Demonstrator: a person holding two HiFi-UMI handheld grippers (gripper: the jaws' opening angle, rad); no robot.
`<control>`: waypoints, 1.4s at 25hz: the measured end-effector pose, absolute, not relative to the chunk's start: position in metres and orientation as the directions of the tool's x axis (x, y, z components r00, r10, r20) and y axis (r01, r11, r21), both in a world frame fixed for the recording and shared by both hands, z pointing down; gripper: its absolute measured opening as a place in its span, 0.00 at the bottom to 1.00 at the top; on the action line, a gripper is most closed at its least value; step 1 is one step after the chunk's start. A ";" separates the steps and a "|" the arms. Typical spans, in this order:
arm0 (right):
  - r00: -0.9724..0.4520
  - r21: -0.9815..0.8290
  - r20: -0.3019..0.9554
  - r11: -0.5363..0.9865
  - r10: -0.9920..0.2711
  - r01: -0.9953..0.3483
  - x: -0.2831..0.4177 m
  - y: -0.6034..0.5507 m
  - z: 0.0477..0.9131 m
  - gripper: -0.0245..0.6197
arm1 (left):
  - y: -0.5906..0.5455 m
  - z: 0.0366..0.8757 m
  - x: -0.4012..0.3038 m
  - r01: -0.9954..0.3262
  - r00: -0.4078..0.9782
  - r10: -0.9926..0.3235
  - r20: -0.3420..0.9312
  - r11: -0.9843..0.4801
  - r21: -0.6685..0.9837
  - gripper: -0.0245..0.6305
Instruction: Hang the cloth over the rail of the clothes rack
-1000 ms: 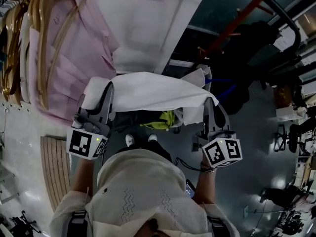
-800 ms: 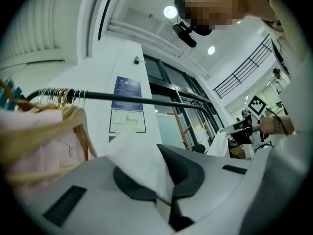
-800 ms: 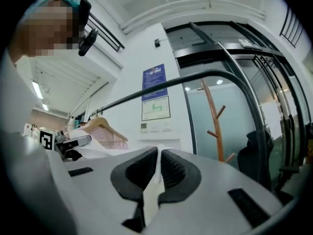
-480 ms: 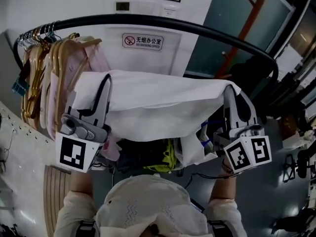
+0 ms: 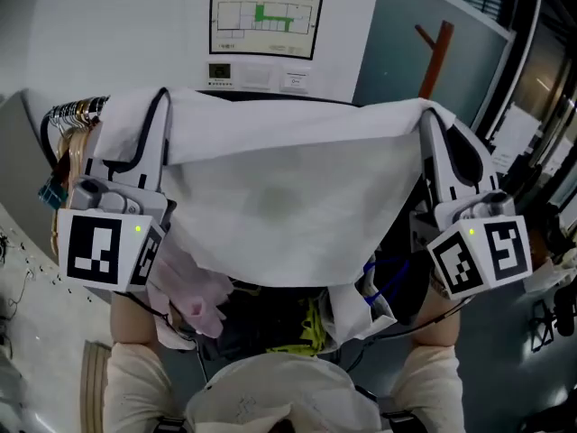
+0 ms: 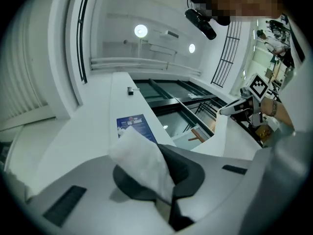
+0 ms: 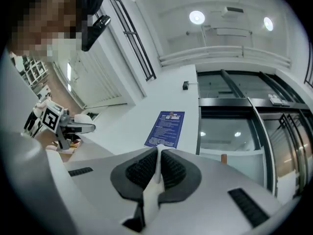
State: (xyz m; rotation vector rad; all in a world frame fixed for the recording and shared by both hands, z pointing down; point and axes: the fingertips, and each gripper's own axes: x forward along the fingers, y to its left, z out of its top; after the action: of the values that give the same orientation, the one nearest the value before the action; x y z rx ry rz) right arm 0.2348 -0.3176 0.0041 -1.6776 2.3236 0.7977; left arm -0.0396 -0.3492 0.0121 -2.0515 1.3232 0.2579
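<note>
cloth (image 5: 288,197) stretched between tongs | left gripper (image 5: 159,102) pinches one corner; right gripper (image 5: 427,115) the other | rail (image 5: 288,98) seemingly just behind

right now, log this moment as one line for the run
cloth: spread wide, held high | left gripper: shut on one corner | right gripper: shut on other corner | hang: not yet done

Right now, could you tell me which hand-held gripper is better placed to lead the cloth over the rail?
Probably right. Both pinch cloth corners at similar height, but the left hand-held gripper sits beside the hangers; the right hand-held gripper has none nearby.
</note>
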 end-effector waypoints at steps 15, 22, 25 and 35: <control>-0.349 0.470 -0.415 0.131 -0.840 -0.873 0.235 -0.393 -0.137 0.07 | -0.446 -0.119 -0.025 -0.774 0.456 -0.785 -0.419 -0.118 -0.622 0.06; -0.364 0.471 -0.307 0.192 -0.880 -0.861 0.244 -0.459 -0.118 0.07 | -0.507 -0.098 -0.007 -0.651 0.437 -0.843 -0.314 -0.056 -0.757 0.06; -0.398 0.465 -0.215 0.265 -0.892 -0.845 0.249 -0.489 -0.096 0.07 | -0.529 -0.079 0.000 -0.589 0.451 -0.862 -0.231 -0.093 -0.803 0.06; -0.552 0.401 -0.030 0.496 -0.833 -0.770 0.255 -0.515 -0.064 0.15 | -0.562 -0.049 0.000 -0.480 0.372 -0.923 -0.097 -0.102 -0.871 0.06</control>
State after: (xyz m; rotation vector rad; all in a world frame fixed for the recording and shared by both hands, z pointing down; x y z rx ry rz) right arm 0.2550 -0.5155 -0.0638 -1.5473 2.8593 0.6232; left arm -0.0003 -0.5619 -0.0493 -1.7337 1.2435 -0.6182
